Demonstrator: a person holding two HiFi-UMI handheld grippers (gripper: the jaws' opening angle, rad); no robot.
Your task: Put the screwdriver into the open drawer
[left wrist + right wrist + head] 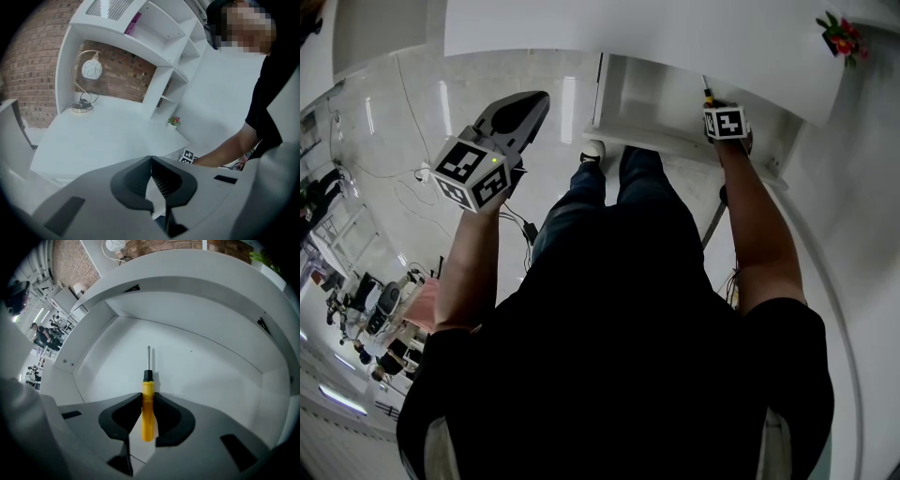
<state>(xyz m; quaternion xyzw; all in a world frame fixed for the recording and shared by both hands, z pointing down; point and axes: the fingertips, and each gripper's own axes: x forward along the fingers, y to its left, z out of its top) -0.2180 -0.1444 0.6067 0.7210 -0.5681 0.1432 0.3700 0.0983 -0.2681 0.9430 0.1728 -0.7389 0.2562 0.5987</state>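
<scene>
The right gripper (148, 401) is clenched on the slim screwdriver with yellow plastic handle, black collar and thin steel shaft (148, 425). Its jaws pinch the handle's forward part, with the butt trailing behind them. The tool hangs inside the white open drawer (206, 376), over the middle of its floor, tip aimed at the back wall; whether it touches the floor I cannot tell. It looks light and rigid, but the round, smooth handle could roll or swivel in a pinch, so the handle's middle seems the best hold. The left gripper (151, 161) is closed on nothing, well apart from the drawer
</scene>
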